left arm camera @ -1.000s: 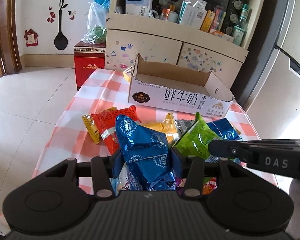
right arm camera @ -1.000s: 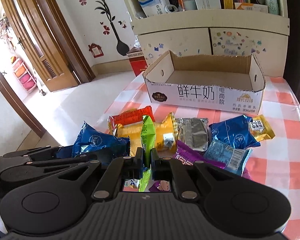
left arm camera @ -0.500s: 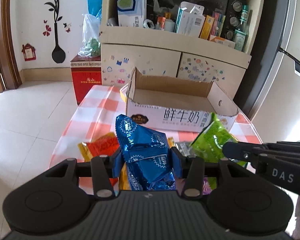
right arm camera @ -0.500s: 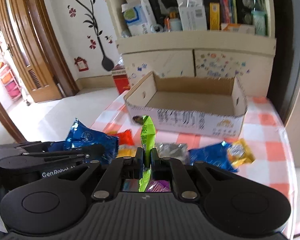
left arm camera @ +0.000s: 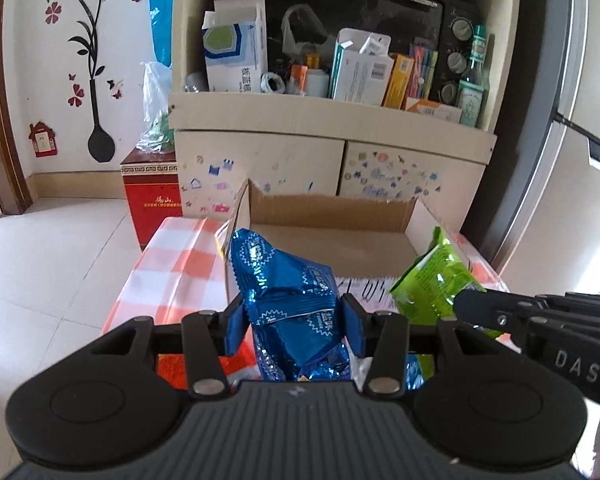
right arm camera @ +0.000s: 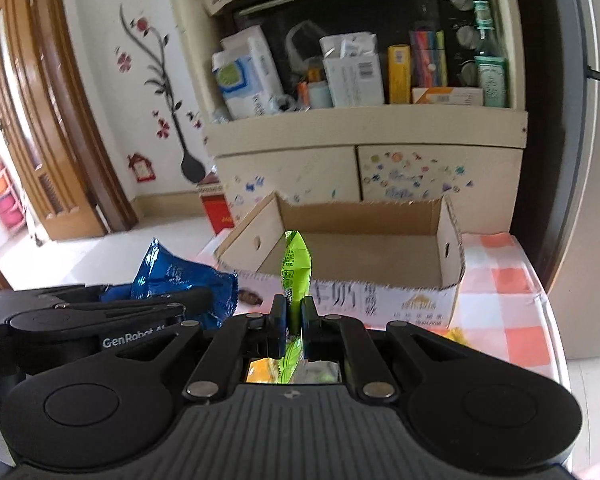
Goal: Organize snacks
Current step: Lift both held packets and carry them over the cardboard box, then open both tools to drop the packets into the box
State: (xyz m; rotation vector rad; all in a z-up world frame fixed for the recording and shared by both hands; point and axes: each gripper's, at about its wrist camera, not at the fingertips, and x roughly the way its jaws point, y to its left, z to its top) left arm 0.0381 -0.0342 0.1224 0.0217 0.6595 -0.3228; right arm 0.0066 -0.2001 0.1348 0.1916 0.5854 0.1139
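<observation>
My left gripper (left arm camera: 294, 314) is shut on a shiny blue snack packet (left arm camera: 290, 296), held in the air just before the near wall of the open cardboard box (left arm camera: 332, 210). My right gripper (right arm camera: 294, 320) is shut on the thin edge of a green snack packet (right arm camera: 296, 264), which stands upright in front of the same box (right arm camera: 454, 240). In the left wrist view the green packet (left arm camera: 436, 280) hangs at the right from the right gripper's fingers (left arm camera: 480, 306). In the right wrist view the blue packet (right arm camera: 172, 276) shows at the left. The box looks bare inside.
The box sits on a table with an orange-and-white checked cloth (right arm camera: 508, 280). Other snack packets lie below the grippers, mostly hidden. Behind the table stands a cream shelf unit (left arm camera: 332, 128) full of cartons and bottles, with a red box (left arm camera: 152, 196) on the floor at its left.
Both grippers have risen and moved forward toward the box, each carrying its packet. The loose snacks on the cloth have dropped out of sight beneath them.
</observation>
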